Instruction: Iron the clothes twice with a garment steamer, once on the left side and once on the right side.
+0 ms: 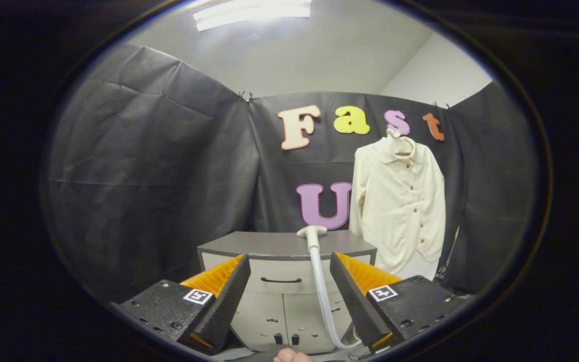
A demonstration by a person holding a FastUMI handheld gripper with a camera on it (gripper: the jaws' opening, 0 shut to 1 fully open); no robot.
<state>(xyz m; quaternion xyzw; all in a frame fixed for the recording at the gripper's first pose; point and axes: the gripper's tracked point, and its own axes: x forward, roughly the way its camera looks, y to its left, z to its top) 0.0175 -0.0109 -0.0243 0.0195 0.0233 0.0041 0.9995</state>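
Steamer head [312, 234] on cabinet [249, 241], rigid, probably light, hose [322, 291] trailing: grasp at neck; shirt [400, 211] beside cabinet, soft; gripper [289, 274] spread, empty.

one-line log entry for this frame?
phase: approach | tool: open, holding nothing | white steamer head: on grey cabinet, beyond fingers | cream button shirt: hanging, untouched
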